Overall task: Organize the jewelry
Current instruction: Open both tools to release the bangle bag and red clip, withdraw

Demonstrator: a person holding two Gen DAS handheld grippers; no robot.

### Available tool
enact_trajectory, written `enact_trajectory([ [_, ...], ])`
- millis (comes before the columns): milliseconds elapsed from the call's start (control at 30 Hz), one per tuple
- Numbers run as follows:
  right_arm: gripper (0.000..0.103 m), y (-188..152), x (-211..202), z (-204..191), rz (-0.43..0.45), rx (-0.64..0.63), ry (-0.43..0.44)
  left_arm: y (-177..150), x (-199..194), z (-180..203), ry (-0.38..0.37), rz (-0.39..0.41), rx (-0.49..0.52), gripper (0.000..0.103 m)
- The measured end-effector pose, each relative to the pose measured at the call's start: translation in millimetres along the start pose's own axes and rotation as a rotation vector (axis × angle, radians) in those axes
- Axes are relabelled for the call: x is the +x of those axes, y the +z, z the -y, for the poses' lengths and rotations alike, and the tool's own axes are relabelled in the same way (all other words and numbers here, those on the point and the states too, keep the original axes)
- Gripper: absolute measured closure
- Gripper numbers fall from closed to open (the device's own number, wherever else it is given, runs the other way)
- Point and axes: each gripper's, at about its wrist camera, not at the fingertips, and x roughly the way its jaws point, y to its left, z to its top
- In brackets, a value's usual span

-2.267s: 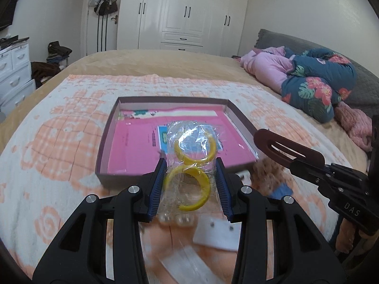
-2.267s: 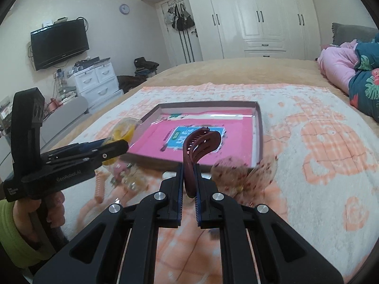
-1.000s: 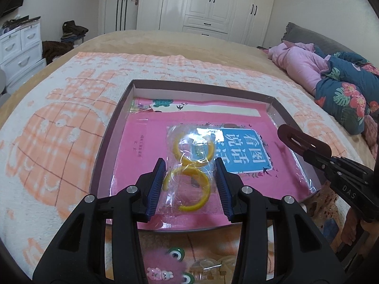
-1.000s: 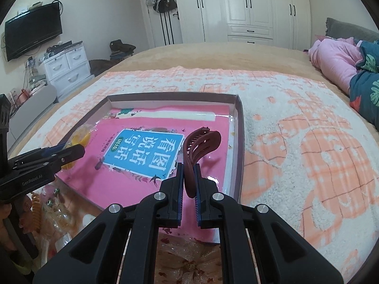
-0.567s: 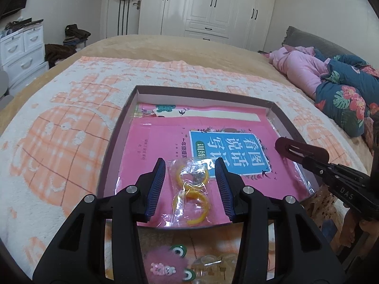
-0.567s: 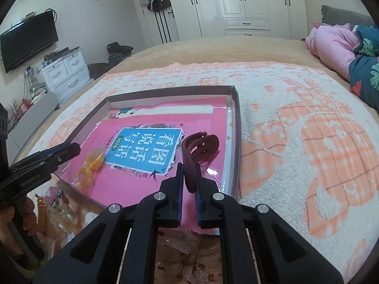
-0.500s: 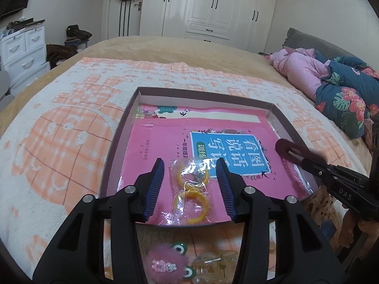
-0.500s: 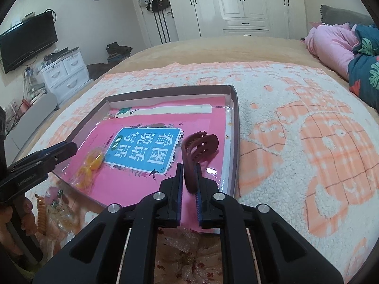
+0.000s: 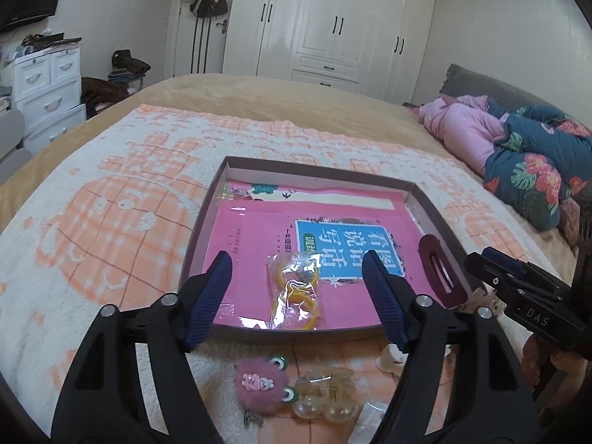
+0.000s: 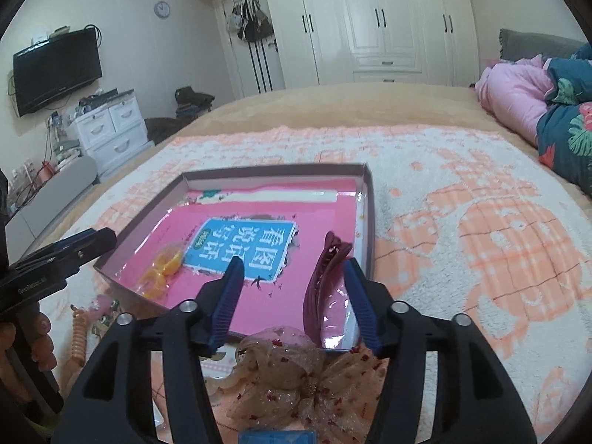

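Observation:
A shallow brown box [image 9: 202, 229] with a pink book inside lies on the bed; it also shows in the right wrist view [image 10: 370, 199]. A clear bag of yellow rings [image 9: 295, 291] lies in the box near its front edge, also seen in the right wrist view [image 10: 162, 268]. My left gripper [image 9: 298, 281] is open above it, touching nothing. A maroon hair claw [image 10: 323, 281] stands in the box's right front corner, also visible in the left wrist view [image 9: 440, 275]. My right gripper [image 10: 294, 285] is open, its right finger next to the claw.
Loose items lie on the orange and white blanket in front of the box: a pink fuzzy clip [image 9: 261, 381], clear bead clips [image 9: 325, 397], a sheer speckled bow [image 10: 292, 373], a coiled peach hair tie [image 10: 78, 336]. Pink and blue bedding [image 9: 518, 155] is piled at the right.
Both grippers opened. The left one let go of the bag of yellow rings and the right one let go of the maroon hair claw; both items now rest in the box.

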Motion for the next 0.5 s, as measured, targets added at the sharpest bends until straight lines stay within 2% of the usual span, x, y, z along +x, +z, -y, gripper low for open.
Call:
enact_trajectory([
  [133, 0.039, 4, -15, 1, 0.050, -0.003, -0.011, 2, -14, -1, 0.002, 0.036, -0.007, 0.036],
  [167, 0.038, 5, -20, 1, 0.067, -0.005, -0.014, 3, -16, -1, 0.000, 0.040, -0.008, 0.031],
  [233, 0.034, 6, -27, 1, 0.092, -0.008, -0.017, 4, -23, -1, -0.001, 0.057, -0.010, 0.028],
  [300, 0.030, 8, -35, 2, 0.116, -0.009, -0.019, 4, -29, -1, -0.002, 0.070, -0.012, 0.027],
  [500, 0.019, 10, -59, 0, 0.187, -0.013, -0.033, 1, -51, -3, -0.007, 0.131, -0.033, 0.014],
])
